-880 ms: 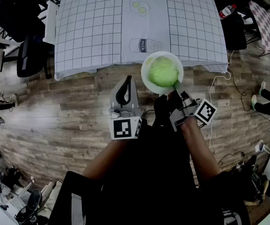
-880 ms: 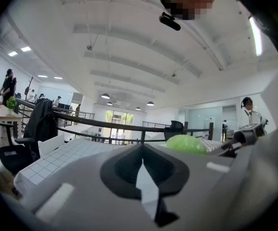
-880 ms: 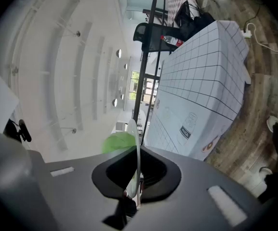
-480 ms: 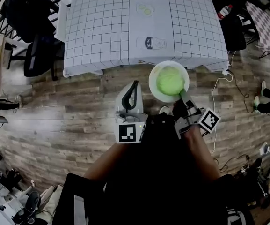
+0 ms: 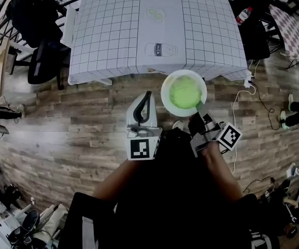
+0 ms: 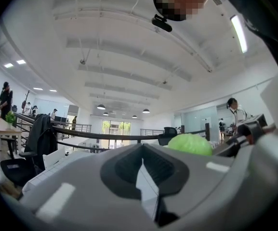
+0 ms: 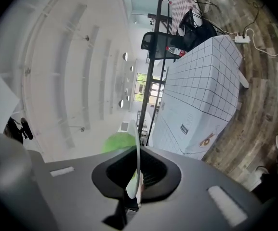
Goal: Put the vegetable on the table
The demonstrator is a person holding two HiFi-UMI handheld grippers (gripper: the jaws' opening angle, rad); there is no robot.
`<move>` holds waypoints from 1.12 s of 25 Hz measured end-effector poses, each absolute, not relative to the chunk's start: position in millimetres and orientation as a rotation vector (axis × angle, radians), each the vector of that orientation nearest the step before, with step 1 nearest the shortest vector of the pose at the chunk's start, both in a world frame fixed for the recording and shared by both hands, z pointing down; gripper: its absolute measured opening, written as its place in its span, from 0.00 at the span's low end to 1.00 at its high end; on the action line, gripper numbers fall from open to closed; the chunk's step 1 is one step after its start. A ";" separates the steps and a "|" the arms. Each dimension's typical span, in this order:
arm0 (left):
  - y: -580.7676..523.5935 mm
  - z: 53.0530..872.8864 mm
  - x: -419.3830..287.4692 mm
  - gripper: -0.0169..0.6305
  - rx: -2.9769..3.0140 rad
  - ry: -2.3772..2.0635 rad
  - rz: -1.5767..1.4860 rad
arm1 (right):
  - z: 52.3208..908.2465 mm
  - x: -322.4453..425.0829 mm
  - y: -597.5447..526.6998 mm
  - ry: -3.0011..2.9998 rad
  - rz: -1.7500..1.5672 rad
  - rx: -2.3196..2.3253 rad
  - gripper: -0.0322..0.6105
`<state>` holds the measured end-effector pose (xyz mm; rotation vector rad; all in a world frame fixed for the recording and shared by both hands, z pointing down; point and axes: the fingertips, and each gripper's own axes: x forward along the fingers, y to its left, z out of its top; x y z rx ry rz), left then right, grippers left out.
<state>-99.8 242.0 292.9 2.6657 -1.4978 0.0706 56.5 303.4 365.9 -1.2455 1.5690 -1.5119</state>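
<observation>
Floor point(image 5: 61, 134): wood planks, in front of the table point(image 5: 113, 30).
Plate point(image 5: 164, 90): white, held just off the table's near edge.
Vegetable point(image 5: 184, 92): green, on the plate.
Right gripper point(image 5: 199, 106): my jaws clamped on the plate's rim.
Left gripper point(image 5: 147, 94): my jaws together, empty, short of the table.

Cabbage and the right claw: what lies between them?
Only a strip of the white plate: the right claw is shut on its rim, and the cabbage sits just beyond. The head view shows it.
</observation>
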 end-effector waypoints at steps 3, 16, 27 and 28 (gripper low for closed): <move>249.4 294.5 -86.8 0.04 2.659 -1.522 0.088 | 368.2 67.6 307.8 1.584 -1.533 -1.224 0.06; 275.6 315.0 -50.9 0.04 2.592 -1.669 0.085 | 379.5 126.8 317.7 1.674 -1.512 -1.240 0.06; 251.7 321.7 -23.4 0.04 2.601 -1.665 0.074 | 377.9 161.6 304.8 1.681 -1.473 -1.278 0.06; 247.9 323.1 -22.8 0.04 2.600 -1.660 0.075 | 378.2 162.3 301.9 1.677 -1.470 -1.279 0.06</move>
